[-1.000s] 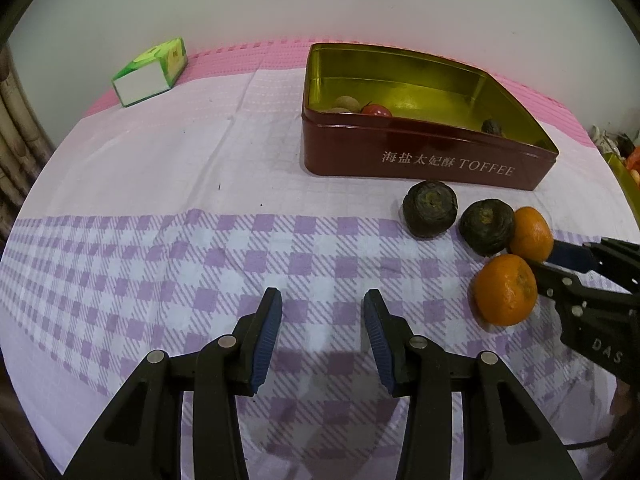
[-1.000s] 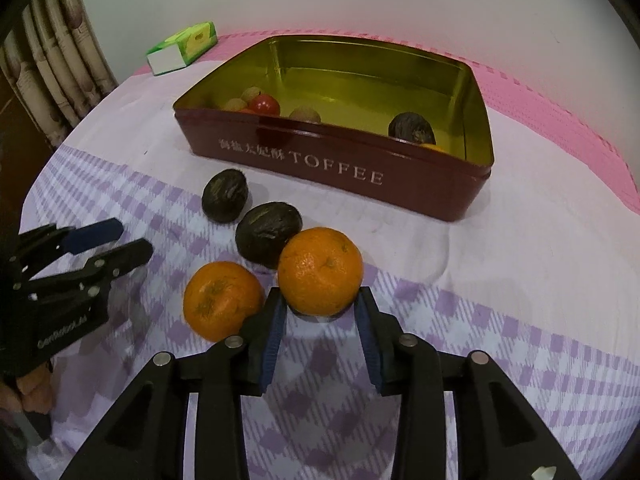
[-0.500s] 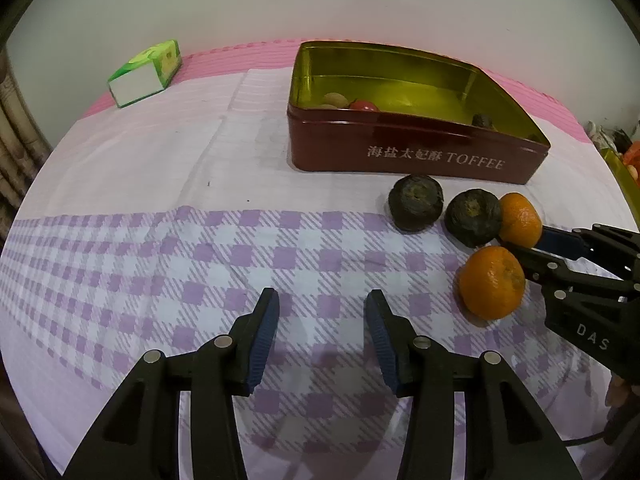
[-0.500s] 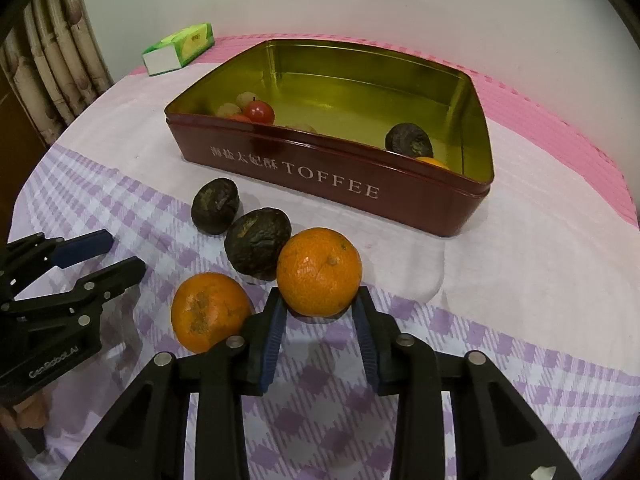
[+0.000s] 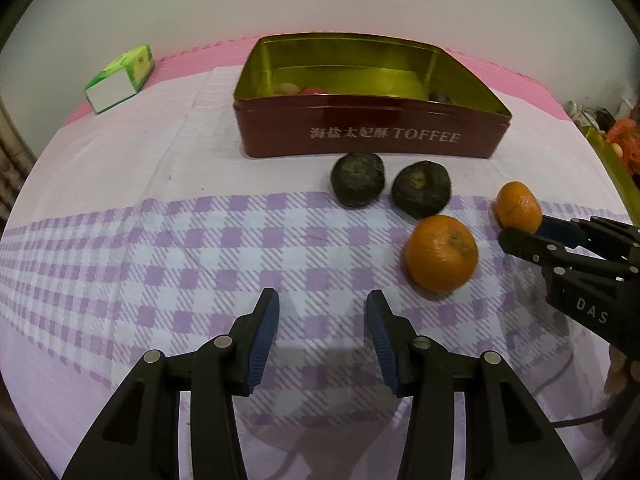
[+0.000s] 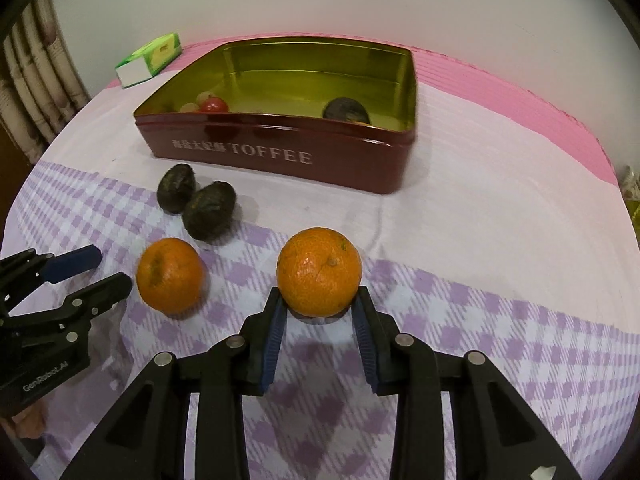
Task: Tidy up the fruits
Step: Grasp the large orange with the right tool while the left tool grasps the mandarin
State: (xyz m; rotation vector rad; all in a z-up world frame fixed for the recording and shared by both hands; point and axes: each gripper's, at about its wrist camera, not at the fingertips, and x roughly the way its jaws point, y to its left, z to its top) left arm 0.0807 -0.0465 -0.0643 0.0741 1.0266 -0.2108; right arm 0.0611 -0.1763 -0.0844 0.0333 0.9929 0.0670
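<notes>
While the right gripper (image 6: 319, 306), angled down at the checked tablecloth (image 6: 500, 320), clamps an orange (image 6: 319, 271), the left gripper (image 5: 322, 308) hovers released over bare cloth. Only the right wrist view shows the dark fruit (image 6: 346, 110) inside the toffee tin (image 6: 280, 152).

A dark red toffee tin (image 6: 280, 152), gold inside and lidless, holds a dark fruit (image 6: 346, 111), a red one (image 6: 214, 105) and pale ones. In front of the tin lie two dark wrinkled fruits (image 5: 358, 178) (image 5: 421, 188), nearly touching, and an orange (image 5: 442, 254). Another orange (image 6: 319, 272) sits pinched between gripper pads, farther from the tin.
</notes>
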